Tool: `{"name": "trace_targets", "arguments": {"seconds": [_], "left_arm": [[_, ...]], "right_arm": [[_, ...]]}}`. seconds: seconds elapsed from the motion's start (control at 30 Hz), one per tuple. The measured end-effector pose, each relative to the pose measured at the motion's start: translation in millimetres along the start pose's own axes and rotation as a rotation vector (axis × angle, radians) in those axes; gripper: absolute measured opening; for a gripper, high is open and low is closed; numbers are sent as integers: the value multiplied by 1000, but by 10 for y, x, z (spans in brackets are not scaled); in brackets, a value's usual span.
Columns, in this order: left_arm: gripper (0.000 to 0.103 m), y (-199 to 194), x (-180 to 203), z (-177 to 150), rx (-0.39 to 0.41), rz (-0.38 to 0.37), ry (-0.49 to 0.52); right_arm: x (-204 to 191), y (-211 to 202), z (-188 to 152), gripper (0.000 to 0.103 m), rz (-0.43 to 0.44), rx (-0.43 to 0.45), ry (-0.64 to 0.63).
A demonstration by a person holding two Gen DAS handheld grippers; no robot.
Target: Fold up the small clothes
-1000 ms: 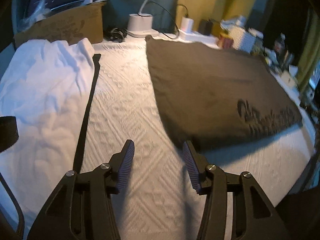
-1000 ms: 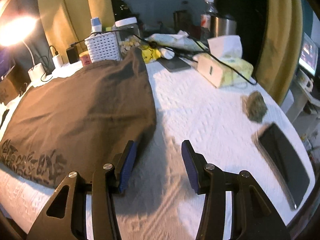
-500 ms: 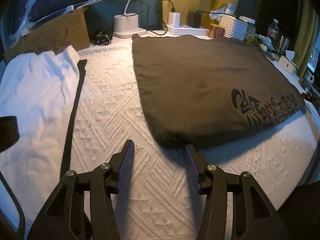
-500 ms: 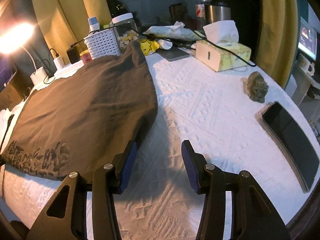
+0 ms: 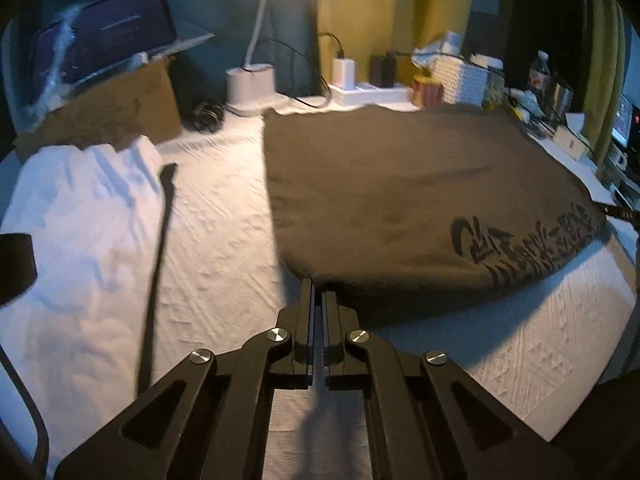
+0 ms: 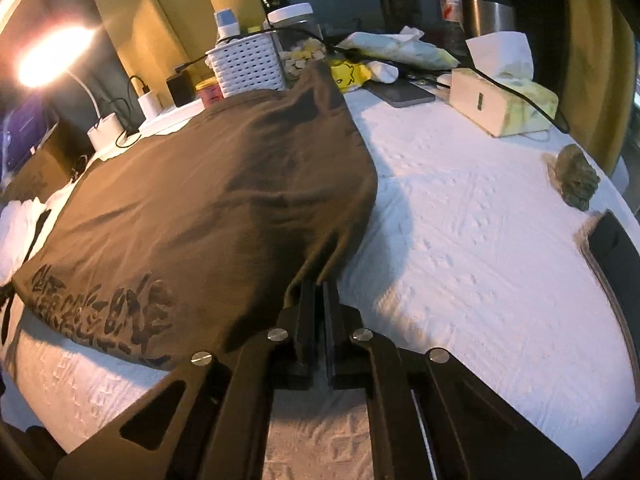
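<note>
A dark brown garment (image 5: 400, 200) with black lettering along its near edge lies flat on the white textured cover (image 5: 224, 240). In the left wrist view my left gripper (image 5: 319, 285) is shut, its tips pinching the garment's near-left corner. In the right wrist view the same garment (image 6: 192, 200) fills the left half. My right gripper (image 6: 319, 286) is shut on its near-right corner, and the cloth puckers into folds that run to the jaws.
A rumpled white cloth (image 5: 80, 220) and a black strap (image 5: 160, 240) lie to the left, with a cardboard box (image 5: 112, 108) and lamp base (image 5: 252, 88) behind. At the right are a tissue box (image 6: 504, 100), a white basket (image 6: 248, 64), a small lump (image 6: 576, 176) and a dark flat device (image 6: 616, 264).
Both grippers went from open to shut. Each one reached forward to a near corner of the brown garment and now has it pinched; the right corner has puckered.
</note>
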State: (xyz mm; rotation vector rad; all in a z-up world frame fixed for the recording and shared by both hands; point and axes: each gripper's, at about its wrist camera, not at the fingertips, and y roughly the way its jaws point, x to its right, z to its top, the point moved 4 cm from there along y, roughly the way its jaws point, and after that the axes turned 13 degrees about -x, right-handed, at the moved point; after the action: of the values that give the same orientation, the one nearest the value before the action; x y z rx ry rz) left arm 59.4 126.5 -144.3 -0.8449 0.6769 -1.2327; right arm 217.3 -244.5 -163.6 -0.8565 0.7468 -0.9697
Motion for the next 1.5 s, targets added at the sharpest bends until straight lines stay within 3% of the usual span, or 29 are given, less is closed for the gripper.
{"name": "trace_targets", "arguments": {"seconds": [0.23, 0.37, 0.5, 0.6, 0.63, 0.7, 0.73, 0.8, 0.87, 0.93, 1.0, 1.13, 1.23, 1.27, 1.3, 1.33, 1.37, 1.4, 1.5], "left_arm": [[0, -95, -122, -18, -6, 34, -26], [0, 33, -119, -135, -73, 29, -31], [1, 114, -126, -253, -135, 5, -47], [1, 74, -218, -284, -150, 59, -67], [1, 53, -287, -293, -150, 64, -87], [2, -1, -452, -314, -146, 77, -143], [2, -28, -503, -316, -138, 74, -165], [2, -81, -545, -292, -110, 31, -212], [17, -90, -507, -256, -90, -33, -236], [74, -55, -422, -221, -75, -90, -246], [77, -25, -359, -181, -59, -126, -259], [76, 96, -267, -109, -58, -169, -250], [73, 217, -240, -75, -57, -150, -232], [69, 239, -215, -60, -58, -131, -217], [53, 242, -204, -58, -55, -108, -201], [31, 249, -190, -55, -59, -94, -185], [21, 252, -181, -57, -64, -81, -173], [3, 255, -185, -68, -74, -87, -167], [0, 226, -163, -108, -82, -91, -148]], "right_arm": [[360, -381, 57, 3, -68, 60, 32], [337, -178, -108, 3, -101, -10, 11], [405, -178, -214, 4, -97, 12, 77], [512, -204, -251, 5, -121, 6, 124], [529, -212, -264, 11, -119, 7, 129], [562, -273, -300, 46, -94, 26, 165], [563, -297, -310, 53, -81, 36, 178], [525, -314, -319, 55, -53, 40, 194], [448, -288, -314, 55, -16, 35, 210], [387, -227, -320, 56, 26, 29, 233], [322, -217, -305, 56, 9, 49, 251], [215, -166, -265, 56, 30, 72, 269], [71, -110, -223, 55, -15, 51, 195], [46, -89, -217, 38, -17, 42, 173], [29, -79, -220, 18, -28, 39, 160], [8, -63, -228, 13, -25, 32, 148], [-15, -63, -230, 13, -33, 31, 128], [-29, -68, -230, 11, -41, 32, 118], [-49, -88, -236, 10, -61, 34, 102]]}}
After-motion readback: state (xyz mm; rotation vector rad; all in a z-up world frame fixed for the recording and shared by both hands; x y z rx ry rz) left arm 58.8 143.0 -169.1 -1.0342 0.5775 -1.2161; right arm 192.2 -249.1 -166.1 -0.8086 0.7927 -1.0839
